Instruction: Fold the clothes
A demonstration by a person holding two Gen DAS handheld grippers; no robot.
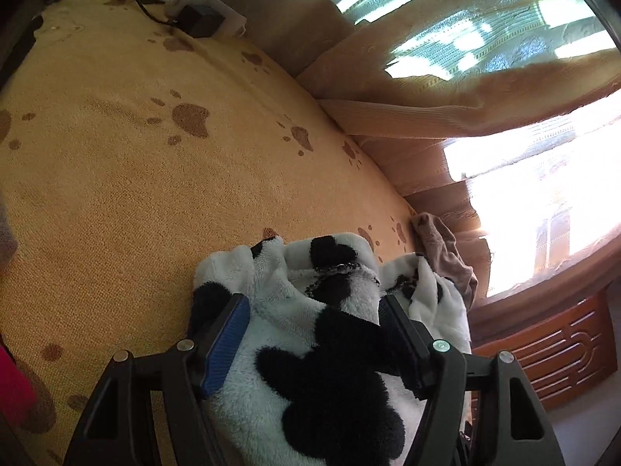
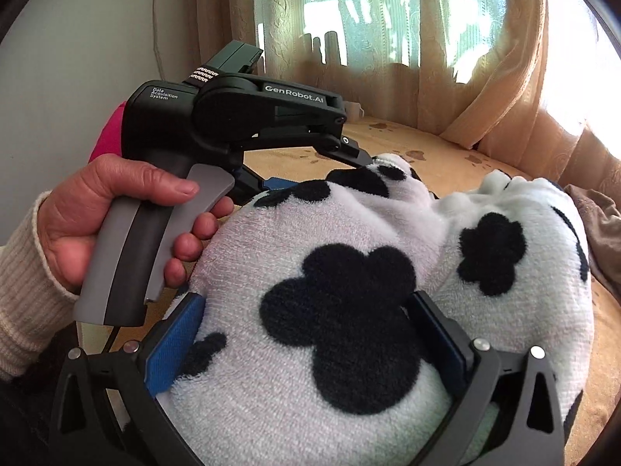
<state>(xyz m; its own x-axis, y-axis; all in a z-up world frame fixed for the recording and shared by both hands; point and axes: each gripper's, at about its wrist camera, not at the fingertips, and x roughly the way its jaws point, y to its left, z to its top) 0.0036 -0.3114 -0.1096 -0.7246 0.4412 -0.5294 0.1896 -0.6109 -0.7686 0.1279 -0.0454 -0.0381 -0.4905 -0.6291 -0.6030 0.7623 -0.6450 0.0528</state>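
Yellow bedspread (image 1: 116, 194) — both tongs grip fleece garment (image 2: 310, 272).

The yellow paw-print cover (image 1: 128, 178) lies bare from 9 to 12 o'clock of the bundled fleece garment (image 1: 310, 334); passage there is unobstructed. At 11 o'clock, a power strip with adapter (image 1: 194, 11) and cable blocks the far edge. From 1 to 3 o'clock, curtains (image 1: 446, 89) and a brown cloth (image 1: 446, 256) close the side.

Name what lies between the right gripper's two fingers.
A bunched white fleece with black spots fills the right gripper, its fingers pressing it; right wrist view.
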